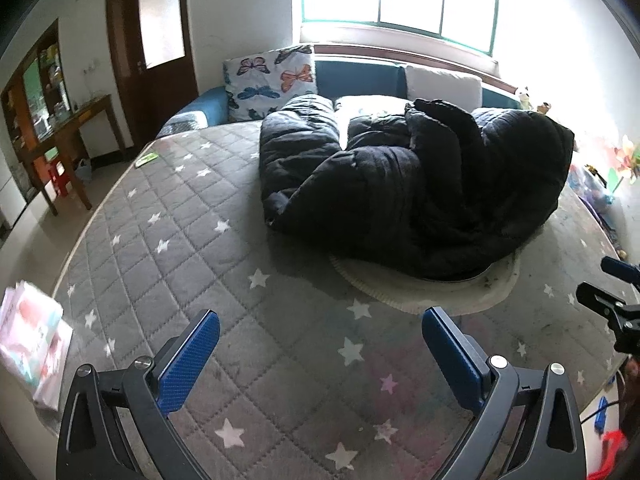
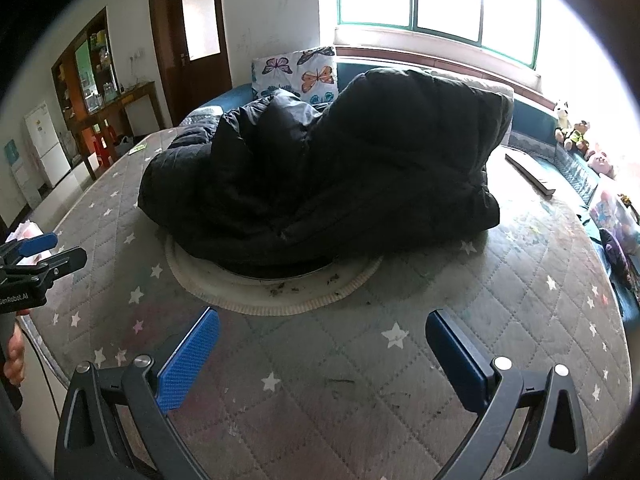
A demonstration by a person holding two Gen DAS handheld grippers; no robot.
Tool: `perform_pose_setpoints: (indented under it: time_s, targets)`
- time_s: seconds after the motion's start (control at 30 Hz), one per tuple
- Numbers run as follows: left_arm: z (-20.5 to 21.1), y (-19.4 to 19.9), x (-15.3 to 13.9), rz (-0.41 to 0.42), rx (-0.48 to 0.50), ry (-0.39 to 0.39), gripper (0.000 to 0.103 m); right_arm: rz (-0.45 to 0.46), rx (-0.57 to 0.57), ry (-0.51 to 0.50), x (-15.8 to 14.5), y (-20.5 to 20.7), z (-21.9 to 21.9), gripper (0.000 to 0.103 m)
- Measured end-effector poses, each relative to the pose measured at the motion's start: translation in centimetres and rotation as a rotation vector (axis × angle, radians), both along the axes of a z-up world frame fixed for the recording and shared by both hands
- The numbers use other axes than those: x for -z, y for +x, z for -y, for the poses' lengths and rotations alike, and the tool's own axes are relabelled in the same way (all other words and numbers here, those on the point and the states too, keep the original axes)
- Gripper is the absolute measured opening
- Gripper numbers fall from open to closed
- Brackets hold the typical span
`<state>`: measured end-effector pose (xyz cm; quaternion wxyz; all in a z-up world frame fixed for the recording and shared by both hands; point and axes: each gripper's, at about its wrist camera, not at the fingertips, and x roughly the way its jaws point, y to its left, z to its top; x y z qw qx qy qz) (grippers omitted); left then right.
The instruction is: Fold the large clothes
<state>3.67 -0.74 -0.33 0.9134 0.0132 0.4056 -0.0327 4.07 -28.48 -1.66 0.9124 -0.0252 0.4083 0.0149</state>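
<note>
Black quilted puffer coat (image 1: 412, 184) lies crumpled in a heap mid-frame on the grey star-print mattress (image 1: 192, 264), partly over a round white mat (image 2: 280, 296). Left gripper (image 1: 320, 344) and right gripper (image 2: 322, 346): fingers apart, empty, hovering short of it. Best to spread it flat first, grabbing outer hem edges, not bulk.

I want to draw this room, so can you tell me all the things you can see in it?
coat: one, black, puffy, heaped on the mattress
mattress: one, grey with white stars
round mat: one, cream, under the coat
butterfly pillow: one, white, behind the coat
door: one, dark brown, back left
soft toys: several, by the window
left gripper: blue pads, open, empty
right gripper: blue pads, open, empty
</note>
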Motion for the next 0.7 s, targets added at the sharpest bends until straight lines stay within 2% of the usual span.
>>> perform_pose_setpoints:
  time_s: [0.13, 0.37, 0.47, 0.53, 0.7]
  targets:
    - [0.3, 1.2, -1.3, 0.035, 0.050, 0.053, 0.103, -0.009, -0.021, 0.004, -0.9, 1.2, 0.4, 0.103]
    - [0.2, 4.7, -3.8, 0.061, 0.162, 0.054, 0.103, -0.013, -0.058, 0.054, -4.3, 4.8, 2.0, 0.103]
    - [1.0, 6.6, -4.3, 0.058, 0.228, 0.079, 0.103, 0.003, -0.089, 0.002, -6.3, 6.8, 2.4, 0.103]
    - [1.7, 7.8, -4.3, 0.050, 0.272, 0.096, 0.103, 0.030, -0.110, -0.095, -7.8, 8.6, 2.1, 0.103]
    - [3.7, 10.9, -3.3, 0.028, 0.383, 0.116, 0.103, 0.022, -0.202, -0.213, -8.7, 12.7, 1.3, 0.103]
